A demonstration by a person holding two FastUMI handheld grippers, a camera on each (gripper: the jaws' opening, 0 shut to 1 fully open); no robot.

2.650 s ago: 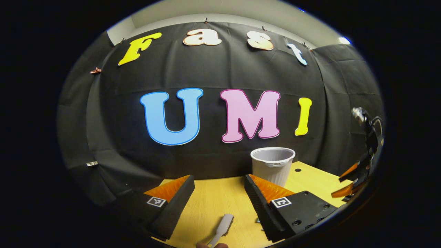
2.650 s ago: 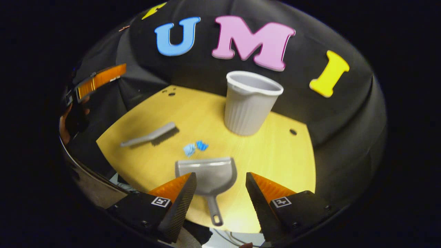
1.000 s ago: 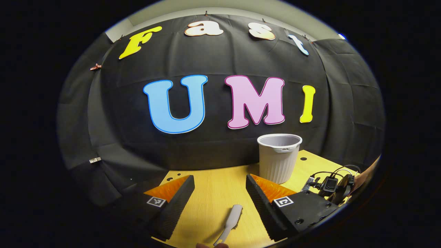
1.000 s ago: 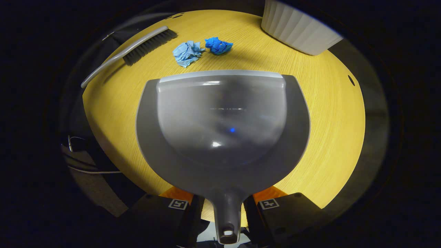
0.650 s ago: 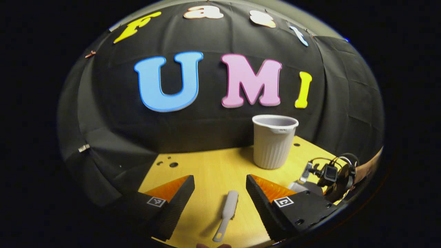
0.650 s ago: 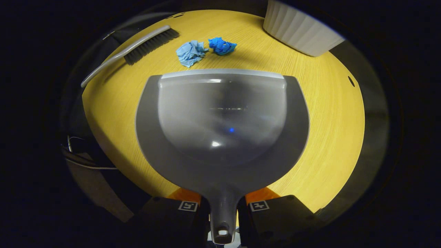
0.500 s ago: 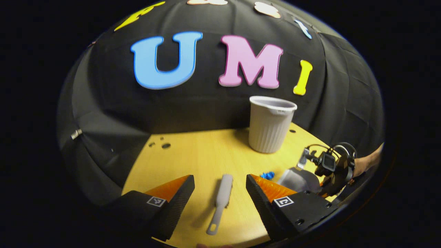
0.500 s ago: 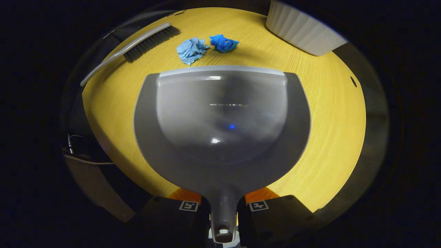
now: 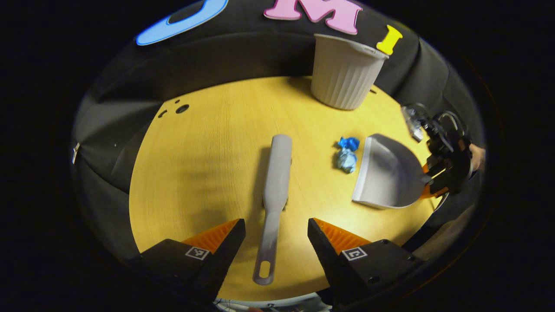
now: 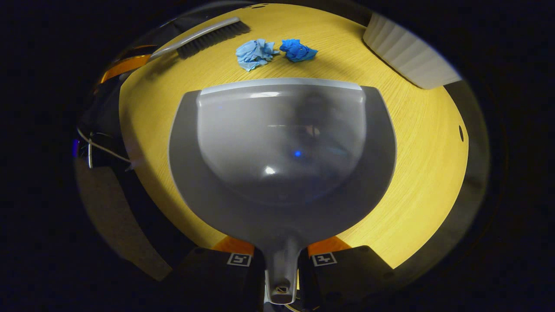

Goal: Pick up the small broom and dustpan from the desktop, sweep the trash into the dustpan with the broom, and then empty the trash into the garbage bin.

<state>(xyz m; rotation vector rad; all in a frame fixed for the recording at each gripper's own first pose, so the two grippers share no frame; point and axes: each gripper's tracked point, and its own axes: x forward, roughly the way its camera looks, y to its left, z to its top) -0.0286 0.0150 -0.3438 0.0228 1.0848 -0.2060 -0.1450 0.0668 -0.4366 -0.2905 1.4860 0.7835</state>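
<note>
The right tongs (image 10: 281, 260) clamp the dustpan (image 10: 282, 147) by its handle, lip facing the crumpled blue paper (image 10: 256, 53) (ready to receive); the left tongs (image 9: 276, 236) gape astride the broom (image 9: 274, 195) handle on the surface (image 9: 208, 151), untouched.

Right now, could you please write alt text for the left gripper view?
The open left gripper hovers over a grey plastic brush lying on the yellow wooden table. Two crumpled blue paper scraps sit before a grey plastic dustpan; a ribbed grey bin stands behind.
</note>
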